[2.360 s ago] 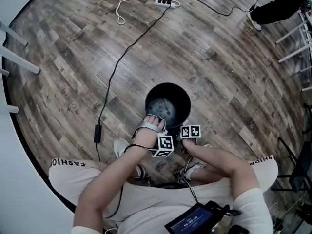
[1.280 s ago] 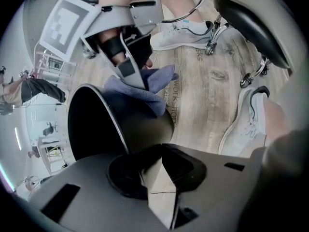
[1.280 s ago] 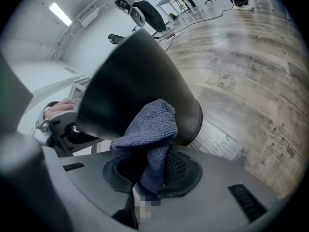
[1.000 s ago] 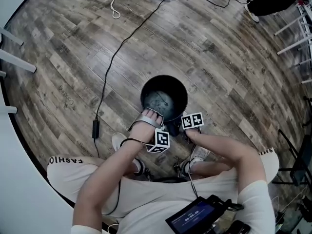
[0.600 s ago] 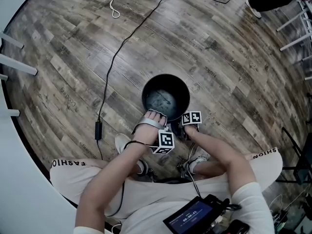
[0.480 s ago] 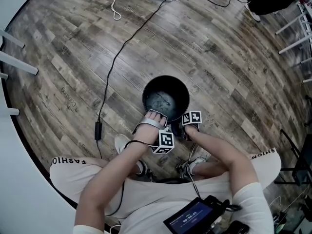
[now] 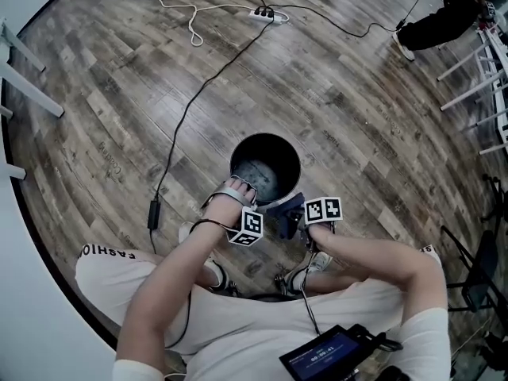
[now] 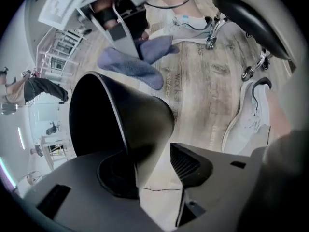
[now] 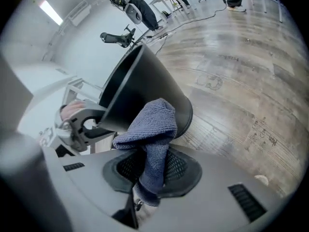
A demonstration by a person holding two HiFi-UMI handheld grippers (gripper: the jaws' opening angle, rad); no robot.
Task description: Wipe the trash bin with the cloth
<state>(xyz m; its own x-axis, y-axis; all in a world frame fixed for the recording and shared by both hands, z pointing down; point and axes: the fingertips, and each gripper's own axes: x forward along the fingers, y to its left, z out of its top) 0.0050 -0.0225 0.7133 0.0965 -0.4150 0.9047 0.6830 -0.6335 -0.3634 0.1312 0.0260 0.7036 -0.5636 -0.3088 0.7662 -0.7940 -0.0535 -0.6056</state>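
Left hand-held gripper (image 8: 153, 167) jaws are opening with the black trash bin (image 7: 265, 136) wall between them, outer pad off it. The bin stands on the wood floor (image 7: 357, 94). Right hand-held gripper (image 9: 153, 173) is clamped on the blue cloth (image 9: 155, 124), just beside the bin's outer side.

Trash bin (image 7: 266, 145) on floor (image 7: 357, 117); cloth (image 7: 286, 210) beside its near-right wall, apparently touching.
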